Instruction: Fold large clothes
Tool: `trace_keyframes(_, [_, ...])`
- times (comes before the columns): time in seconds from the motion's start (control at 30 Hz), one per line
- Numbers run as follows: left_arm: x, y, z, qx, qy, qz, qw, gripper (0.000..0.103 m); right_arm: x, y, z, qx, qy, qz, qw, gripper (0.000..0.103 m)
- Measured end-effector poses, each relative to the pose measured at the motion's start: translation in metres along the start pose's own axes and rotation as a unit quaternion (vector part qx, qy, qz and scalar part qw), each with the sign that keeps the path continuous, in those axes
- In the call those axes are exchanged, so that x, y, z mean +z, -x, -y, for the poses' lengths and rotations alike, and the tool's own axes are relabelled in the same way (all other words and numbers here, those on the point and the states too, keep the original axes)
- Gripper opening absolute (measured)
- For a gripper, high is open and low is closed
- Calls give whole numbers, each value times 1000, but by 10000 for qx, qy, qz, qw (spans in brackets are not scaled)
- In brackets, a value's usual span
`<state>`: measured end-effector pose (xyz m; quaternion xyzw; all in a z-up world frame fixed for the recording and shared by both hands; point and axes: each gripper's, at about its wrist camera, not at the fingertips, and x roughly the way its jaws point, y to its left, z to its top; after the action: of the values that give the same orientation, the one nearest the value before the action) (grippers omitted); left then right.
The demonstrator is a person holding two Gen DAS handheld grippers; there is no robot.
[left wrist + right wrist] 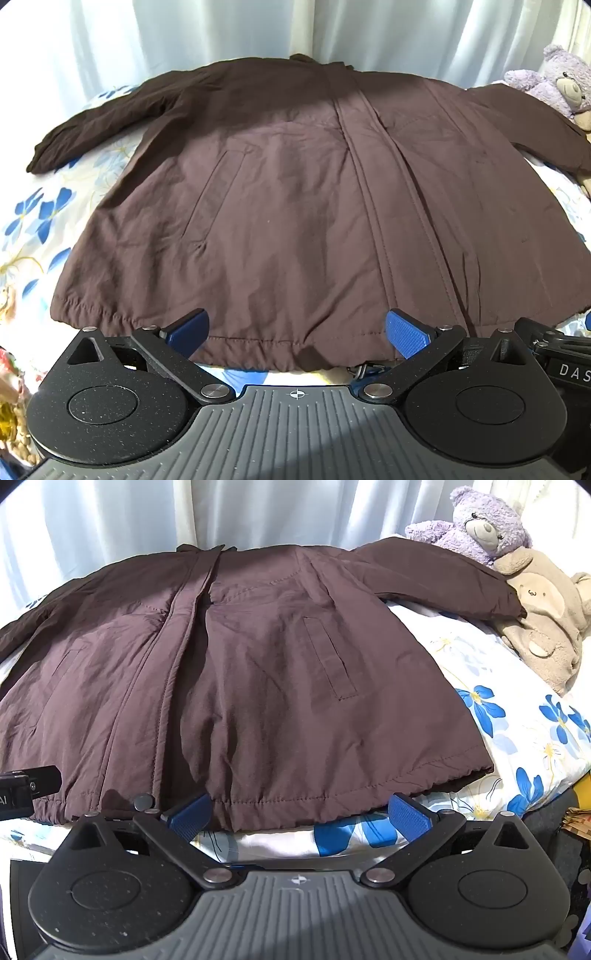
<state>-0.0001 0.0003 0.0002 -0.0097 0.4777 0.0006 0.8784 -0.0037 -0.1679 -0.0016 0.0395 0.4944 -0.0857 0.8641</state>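
A dark brown jacket (295, 192) lies spread flat, front up, on a flowered bed sheet (40, 210), collar far, hem near, both sleeves out to the sides. It also fills the right wrist view (258, 672). My left gripper (297, 332) is open, its blue pads either side of the hem's left half, holding nothing. My right gripper (299, 814) is open at the hem's right half, just before the edge, holding nothing. The right gripper's black body shows at the left wrist view's right edge (554, 354).
A purple teddy bear (480, 520) and a beige plush toy (543, 616) lie at the far right, touching the right sleeve. White curtains (184, 513) hang behind the bed. The bed's near edge (295, 845) runs just under both grippers.
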Motion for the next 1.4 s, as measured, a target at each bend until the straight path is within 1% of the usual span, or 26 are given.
trace_keyframes(0.27, [0, 4, -5, 20, -3, 39, 10000, 103, -1, -1, 1, -6, -25, -12, 10000, 102])
trace_keyframes(0.6, [-1, -1, 2, 80, -71, -7, 9999, 103, -3, 1, 2, 33, -63, 12, 10000, 102])
trace_keyframes(1.4, [-1, -2, 0, 79, -14, -35, 10000, 103, -1, 4, 1, 98, -51, 42, 9999, 102])
